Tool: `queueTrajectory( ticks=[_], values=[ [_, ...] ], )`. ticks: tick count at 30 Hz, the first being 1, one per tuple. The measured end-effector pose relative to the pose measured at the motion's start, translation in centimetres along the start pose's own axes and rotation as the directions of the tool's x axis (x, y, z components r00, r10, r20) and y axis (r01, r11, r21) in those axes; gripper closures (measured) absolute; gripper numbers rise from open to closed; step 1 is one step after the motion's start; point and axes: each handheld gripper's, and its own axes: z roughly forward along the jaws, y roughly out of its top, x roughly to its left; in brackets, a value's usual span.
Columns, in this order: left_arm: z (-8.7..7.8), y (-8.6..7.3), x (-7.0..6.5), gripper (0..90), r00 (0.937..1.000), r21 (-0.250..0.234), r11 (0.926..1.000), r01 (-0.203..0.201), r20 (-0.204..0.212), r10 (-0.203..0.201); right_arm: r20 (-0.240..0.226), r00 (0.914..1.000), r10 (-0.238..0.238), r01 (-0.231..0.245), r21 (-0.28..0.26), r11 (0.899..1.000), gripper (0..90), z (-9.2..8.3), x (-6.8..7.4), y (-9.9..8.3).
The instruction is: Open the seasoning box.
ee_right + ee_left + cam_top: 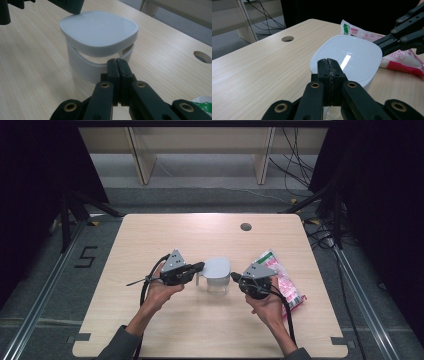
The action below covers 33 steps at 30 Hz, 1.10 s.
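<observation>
A clear plastic container with a white rounded-square lid [217,275] is seen standing upright near the middle of the pale wood-grain bench [165,235], slightly toward the near edge. It's flanked on both sides: the left tongs [201,266] are clenched with nothing between the jaws, tips brought right up to the lid's left edge, and the right tongs [234,276] are clenched empty as well, tips just beside the container's right side under the lid rim. Whether either tip is actually touching can't be told for sure.

Right of the container, a crinkly pink, white and green plastic packet [282,280] is laid flat on the bench, partly hidden by the right hand [267,297]. A round cable hole [245,226] is cut into the bench at the far side, well apart from everything. Faint embossed lettering is visible on the lid in the left gripper view, too washed out to be read. A "5" [86,256] is marked on the floor at the left.
</observation>
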Motion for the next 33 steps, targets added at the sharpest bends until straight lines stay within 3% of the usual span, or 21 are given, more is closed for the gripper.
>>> queueTrajectory(
  ticks=[3,7,8,10,12,13,16,24,27,31,33],
  values=[
    [0.0,0.0,0.0,89.1,1.0,0.0,1.0,-0.001,0.001,0.001,-0.007,0.9999,-0.011,0.011,0.012,1.0,90.0,0.0,0.0,0.1],
    [0.0,0.0,0.1,89.1,1.0,0.003,1.0,-0.002,0.002,0.002,-0.013,0.9997,-0.019,0.019,-0.013,1.0,90.0,-0.1,0.2,0.6],
    [0.0,0.0,0.1,89.0,0.9999,0.003,1.0,-0.009,0.007,0.009,-0.032,0.9991,-0.027,0.027,-0.002,1.0,90.0,-0.2,0.1,0.9],
    [0.0,-0.1,0.1,88.7,1.0,0.001,1.0,0.0,0.003,0.0,-0.03,0.9995,-0.007,0.007,0.002,1.0,90.0,-0.2,0.3,0.9],
    [-0.1,0.0,0.3,87.2,0.9998,0.001,0.9999,-0.016,0.006,0.016,-0.024,0.9993,-0.028,0.028,-0.005,1.0,90.0,-0.2,0.1,1.0],
    [-0.1,-0.1,0.2,86.6,0.9999,0.0,0.9999,0.012,0.003,-0.012,-0.018,0.9996,-0.024,0.024,-0.016,1.0,90.0,-0.1,0.1,1.0],
    [-0.2,-0.1,0.3,83.4,0.9998,-0.002,0.9998,0.021,-0.002,-0.021,-0.025,0.9995,-0.019,0.019,-0.02,1.0,90.0,-0.1,0.2,1.2],
    [-1.6,-0.1,1.0,53.5,0.9969,-0.028,0.9967,0.076,-0.017,-0.077,-0.042,0.999,-0.017,0.015,-0.046,0.999,90.0,-0.2,0.5,2.0],
    [-2.3,-0.4,0.9,44.8,0.9973,-0.015,0.9975,0.069,-0.024,-0.07,-0.04,0.9989,-0.026,0.024,-0.053,0.998,90.0,0.0,0.6,2.3],
    [-3.2,-1.1,0.6,38.5,0.9971,0.017,0.9974,0.07,-0.031,-0.069,-0.043,0.9983,-0.039,0.036,-0.07,0.997,90.0,0.2,0.8,2.8],
    [-3.3,-1.4,0.6,37.9,0.997,0.02,0.997,0.074,-0.024,-0.074,-0.04,0.9989,-0.023,0.02,-0.074,0.997,90.0,0.2,1.0,3.0]
  ],
)
